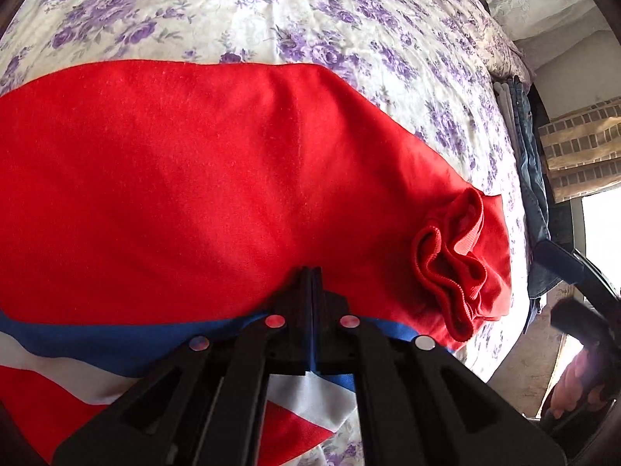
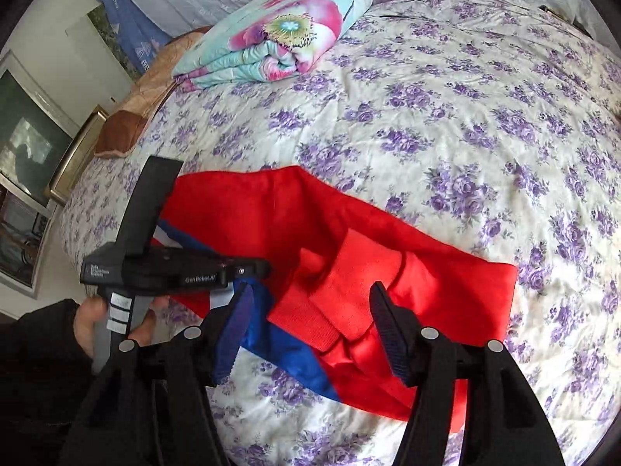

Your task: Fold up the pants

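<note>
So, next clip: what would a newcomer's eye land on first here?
The bright red pants with a blue and white stripe, spread across the purple-flowered bedspread, dominate both views. Next comes the bunched ribbed cuff at the right end in the left wrist view. In the right wrist view, a folded floral quilt sits at the far side of the bed.

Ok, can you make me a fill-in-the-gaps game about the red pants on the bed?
1. The pants are mostly ____.
2. The bedsheet has ____ flowers.
3. The left gripper's jaws are ____.
4. The right gripper's jaws are ____, over the bunched cuffs.

Missing words: red; purple; shut; open
</note>
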Demonstrator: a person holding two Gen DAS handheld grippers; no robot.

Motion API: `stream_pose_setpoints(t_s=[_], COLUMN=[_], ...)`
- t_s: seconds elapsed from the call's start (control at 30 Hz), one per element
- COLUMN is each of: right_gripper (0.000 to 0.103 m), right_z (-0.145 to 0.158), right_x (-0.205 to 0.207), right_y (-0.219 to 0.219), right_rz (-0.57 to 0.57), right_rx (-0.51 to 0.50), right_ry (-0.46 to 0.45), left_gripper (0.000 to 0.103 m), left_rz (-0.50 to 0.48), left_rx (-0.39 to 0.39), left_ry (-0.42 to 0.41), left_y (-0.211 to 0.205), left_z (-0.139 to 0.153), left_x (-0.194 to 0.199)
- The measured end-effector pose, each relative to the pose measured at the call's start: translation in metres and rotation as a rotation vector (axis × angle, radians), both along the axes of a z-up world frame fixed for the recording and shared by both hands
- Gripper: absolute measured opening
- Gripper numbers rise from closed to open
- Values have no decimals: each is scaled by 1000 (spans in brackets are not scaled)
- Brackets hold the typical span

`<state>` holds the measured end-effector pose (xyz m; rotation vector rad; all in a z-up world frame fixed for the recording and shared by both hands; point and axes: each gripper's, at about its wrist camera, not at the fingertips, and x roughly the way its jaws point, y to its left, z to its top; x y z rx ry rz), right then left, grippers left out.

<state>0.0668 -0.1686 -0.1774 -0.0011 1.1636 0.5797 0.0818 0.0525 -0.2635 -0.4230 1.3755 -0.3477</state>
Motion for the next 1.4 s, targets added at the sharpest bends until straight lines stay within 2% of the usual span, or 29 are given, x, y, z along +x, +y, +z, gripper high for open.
stream_pose_setpoints(t_s=[0.07, 0.17, 0.2, 0.3, 0.37, 0.43, 0.47, 0.53, 0.57, 0.6, 0.67, 0.77, 0.87, 1.13, 1.27, 1.3, 1.33, 1.37, 1.4], right_gripper=[33, 33, 33, 33, 33, 33, 33, 33, 33, 33, 33, 33, 33, 33, 33, 33, 33, 33, 33], right_z=[-20, -74, -80, -77, -76, -75, -74, -72, -70, -67, -64, -60, -52, -25, -23, -24, -24, -25, -25], right_x=[7, 10, 6, 2, 3, 3, 3, 2, 1, 1, 1, 4, 1, -12, -17, -19, -20, -22, -23], right_y=[8, 26, 30, 38, 37, 37, 38, 39, 40, 39, 38, 35, 32, 16, 6, 4, 4, 5, 7], right_rz=[9, 53, 67, 83, 82, 85, 87, 88, 85, 78, 56, 22, 15, -15, -43, -48, -47, -39, -24], right_rx=[-28, -28, 5, -38, -36, -38, -42, -54, -59, -60, -56, -40, -39, -32, -38, -38, -39, -39, -36], right_ry=[30, 180, 168, 139, 154, 160, 158, 152, 147, 146, 162, 193, 197, 153, 159, 163, 166, 167, 166], left_gripper=[1, 1, 1, 1, 1, 1, 7, 36, 62, 66, 66, 66, 65, 65, 65, 63, 56, 31, 17], left_rz=[3, 8, 10, 15, 20, 39, 62, 129, 187, 240, 338, 484, 567, 547, 520, 523, 531, 532, 515], left_rx=[-11, -23, -22, 8, 37, 16, 6, 5, 25, 39, 5, -126, -243, -254, -210, -200, -186, -165, -152], left_ry=[6, 15, 21, 30, -11, -67, -93, -123, -131, -135, -104, -13, 53, 91, 69, 58, 44, 25, 6], left_y=[1, 3, 4, 7, 14, 28, 40, 68, 85, 102, 133, 176, 193, 172, 164, 163, 163, 162, 160], left_z=[-1, -2, -2, 6, 28, 57, 73, 96, 105, 109, 105, 75, 46, 10, 4, 4, 4, 6, 11], left_x=[1, 2, 2, 0, -8, -23, -34, -59, -75, -88, -111, -129, -131, -98, -79, -74, -71, -69, -67])
